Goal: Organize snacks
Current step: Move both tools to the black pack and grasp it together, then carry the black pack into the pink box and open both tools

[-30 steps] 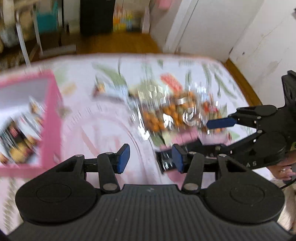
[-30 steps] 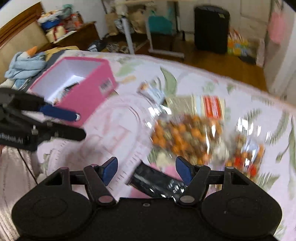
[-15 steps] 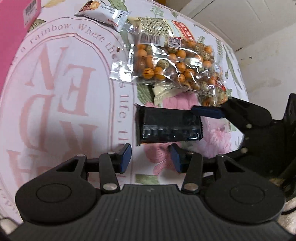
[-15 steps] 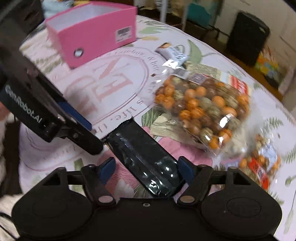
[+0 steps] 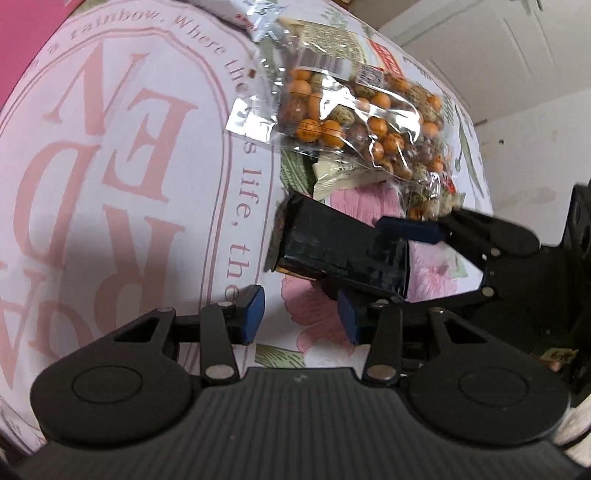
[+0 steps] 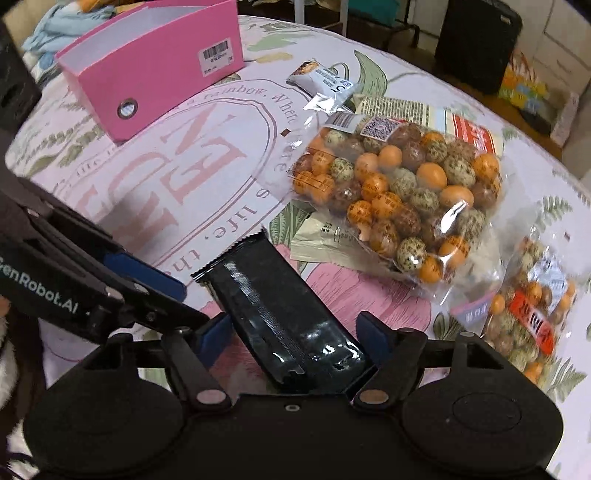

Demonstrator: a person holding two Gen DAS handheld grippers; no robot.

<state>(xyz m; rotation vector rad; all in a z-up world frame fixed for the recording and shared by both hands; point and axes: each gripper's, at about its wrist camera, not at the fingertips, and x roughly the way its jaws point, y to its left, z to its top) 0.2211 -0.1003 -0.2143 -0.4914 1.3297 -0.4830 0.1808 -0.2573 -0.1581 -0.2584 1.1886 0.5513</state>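
Item: black snack packet (image 6: 284,314), now between your right claw's (image 6: 295,332) closing, untouching pads after both claws dropped. Left claw (image 5: 301,314): empty, narrowing, just beside it. Pink box (image 6: 155,62) far ahead.

Open printed surface (image 6: 177,177) at frame centre-left lies free up to the pink box (image 6: 155,70) upper left; nut bags (image 6: 399,192) crowd the right, left hand-held gripper (image 6: 162,295) blocks lower left.

Floral tablecloth (image 6: 424,77) with pink lettering; beyond it, black bin (image 6: 476,40) and blue cloth (image 6: 42,26)
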